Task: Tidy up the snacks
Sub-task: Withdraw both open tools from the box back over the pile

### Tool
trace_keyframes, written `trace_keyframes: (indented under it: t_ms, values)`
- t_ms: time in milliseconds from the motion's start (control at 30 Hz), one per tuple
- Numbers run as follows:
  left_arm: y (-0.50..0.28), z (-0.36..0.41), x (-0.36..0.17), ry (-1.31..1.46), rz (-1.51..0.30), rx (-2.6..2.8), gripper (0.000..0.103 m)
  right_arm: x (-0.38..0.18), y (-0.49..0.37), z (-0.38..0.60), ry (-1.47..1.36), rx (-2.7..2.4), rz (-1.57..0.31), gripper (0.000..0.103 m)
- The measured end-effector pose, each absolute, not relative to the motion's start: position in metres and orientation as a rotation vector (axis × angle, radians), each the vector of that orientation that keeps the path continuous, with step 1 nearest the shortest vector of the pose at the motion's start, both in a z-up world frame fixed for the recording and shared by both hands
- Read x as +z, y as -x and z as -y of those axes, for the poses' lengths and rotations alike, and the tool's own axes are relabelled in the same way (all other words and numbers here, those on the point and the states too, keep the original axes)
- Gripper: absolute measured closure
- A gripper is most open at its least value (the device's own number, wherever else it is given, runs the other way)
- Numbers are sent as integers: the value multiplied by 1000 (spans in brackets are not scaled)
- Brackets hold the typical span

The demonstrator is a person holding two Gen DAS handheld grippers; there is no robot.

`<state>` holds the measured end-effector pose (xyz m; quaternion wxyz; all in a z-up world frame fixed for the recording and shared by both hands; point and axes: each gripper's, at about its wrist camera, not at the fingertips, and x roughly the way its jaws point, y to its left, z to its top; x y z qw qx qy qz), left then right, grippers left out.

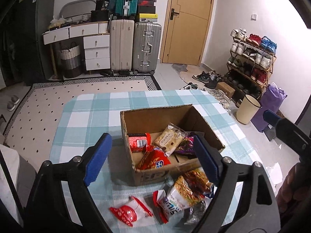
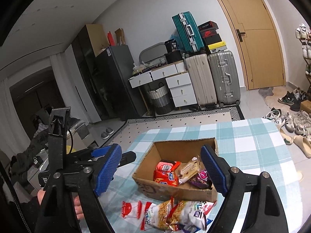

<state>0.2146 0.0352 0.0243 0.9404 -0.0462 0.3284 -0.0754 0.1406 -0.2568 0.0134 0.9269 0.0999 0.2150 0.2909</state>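
Observation:
An open cardboard box (image 1: 155, 109) (image 2: 184, 141) stands on a table with a teal checked cloth (image 1: 87, 116). Inside it lie a red packet (image 1: 138, 141), a cream biscuit packet (image 1: 169, 137), a purple packet (image 1: 185, 145) and a red bag (image 1: 155, 161). In front of the box, on the cloth, lie noodle snack bags (image 1: 184, 192) (image 2: 175, 215) and a small red-and-white packet (image 1: 130, 209) (image 2: 130, 209). My left gripper (image 1: 152, 159) hangs open above the box's near side, holding nothing. My right gripper (image 2: 161, 171) is also open and empty, over the loose snacks.
Beyond the table's right edge stand a cream bin (image 1: 246, 108), a purple bag (image 1: 272, 101) and a shoe rack (image 1: 250, 58), with shoes on the floor (image 2: 291, 124). Suitcases (image 1: 136, 46) and a drawer unit (image 1: 95, 52) line the far wall. A hand (image 2: 77, 209) grips the left gripper's handle.

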Motion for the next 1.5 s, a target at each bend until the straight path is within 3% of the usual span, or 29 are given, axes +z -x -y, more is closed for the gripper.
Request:
trace_keyframes:
  t_ms: [233,633,767,1500]
  values:
    - [-182,-38,33,79,-644,-114,1,17,-106,264,-203,590,-425,16]
    - [-124,-33,21,78,-654,-104,1,14,-51,279,-200,576,-409,15]
    - [-103,-29,7,77,-669,-109,1,10,-34,286,-206,563,-410,9]
    - [-44,-4,-77,97,-788,-145,1,-16,29,294,-195,516,-404,2]
